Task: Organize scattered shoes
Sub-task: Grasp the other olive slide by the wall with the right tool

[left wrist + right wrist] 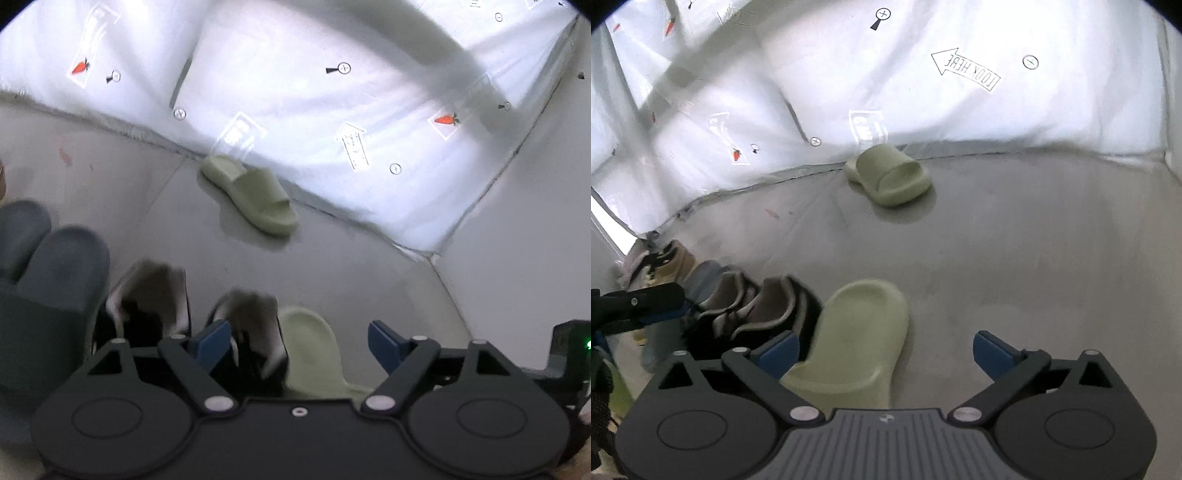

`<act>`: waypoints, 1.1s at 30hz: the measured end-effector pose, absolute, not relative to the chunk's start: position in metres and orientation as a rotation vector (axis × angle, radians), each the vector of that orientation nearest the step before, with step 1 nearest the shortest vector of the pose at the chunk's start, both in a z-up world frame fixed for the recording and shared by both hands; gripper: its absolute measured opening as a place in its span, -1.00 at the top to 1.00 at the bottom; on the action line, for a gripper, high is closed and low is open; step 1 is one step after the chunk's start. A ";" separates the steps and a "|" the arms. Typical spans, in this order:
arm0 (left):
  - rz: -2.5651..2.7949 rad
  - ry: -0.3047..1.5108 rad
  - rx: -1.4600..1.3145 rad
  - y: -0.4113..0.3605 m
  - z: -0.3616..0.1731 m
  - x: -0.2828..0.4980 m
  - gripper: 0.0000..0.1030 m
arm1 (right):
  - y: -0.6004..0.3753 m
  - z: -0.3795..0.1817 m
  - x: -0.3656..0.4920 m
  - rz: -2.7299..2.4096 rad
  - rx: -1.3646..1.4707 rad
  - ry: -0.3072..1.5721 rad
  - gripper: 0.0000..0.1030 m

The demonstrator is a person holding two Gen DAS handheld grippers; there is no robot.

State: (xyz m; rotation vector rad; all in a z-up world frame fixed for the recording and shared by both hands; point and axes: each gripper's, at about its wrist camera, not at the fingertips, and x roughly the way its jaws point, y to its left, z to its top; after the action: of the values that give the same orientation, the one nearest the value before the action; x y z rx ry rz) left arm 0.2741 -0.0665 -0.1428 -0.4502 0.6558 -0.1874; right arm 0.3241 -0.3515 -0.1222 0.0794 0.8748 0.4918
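The left gripper (299, 343) is wide open and holds nothing. The right gripper (886, 350) is wide open too, with nothing in it.

A row of shoes sits on the grey floor (1015, 258), near the grippers. From the right wrist view, the near green slipper (860, 332) lies at the right end of the row, just beside the black and grey shoes (764, 306). Next come the dark grey slippers (55, 266), and then some tan shoes (677, 262) by the left edge of the floor.

The far green slipper (888, 173) sits alone at the far edge of the floor, right by the white sheet (960, 110) with little pictures on it. It is well apart from the row.

Between the row and that slipper the floor is bare, and the floor to the right of the near green slipper is bare too.
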 end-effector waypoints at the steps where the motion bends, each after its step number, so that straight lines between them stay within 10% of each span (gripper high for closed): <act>1: -0.183 0.658 -0.453 -0.064 -0.144 0.283 -0.60 | -0.348 -0.123 0.331 0.497 0.064 0.875 -0.95; 22: -0.036 0.676 -0.555 0.013 -0.197 0.508 -0.78 | -0.181 -0.202 0.682 0.772 -0.336 0.801 -1.00; 33: -0.109 0.706 -0.553 0.001 -0.206 0.521 -0.78 | -0.175 -0.218 0.694 0.747 -0.333 0.870 -0.99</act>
State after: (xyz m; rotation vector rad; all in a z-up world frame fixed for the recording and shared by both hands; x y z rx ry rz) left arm 0.5212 0.0009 -0.2057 -0.5526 0.7059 -0.1088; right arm 0.6942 -0.1748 -0.2176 -0.3332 0.8704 0.7472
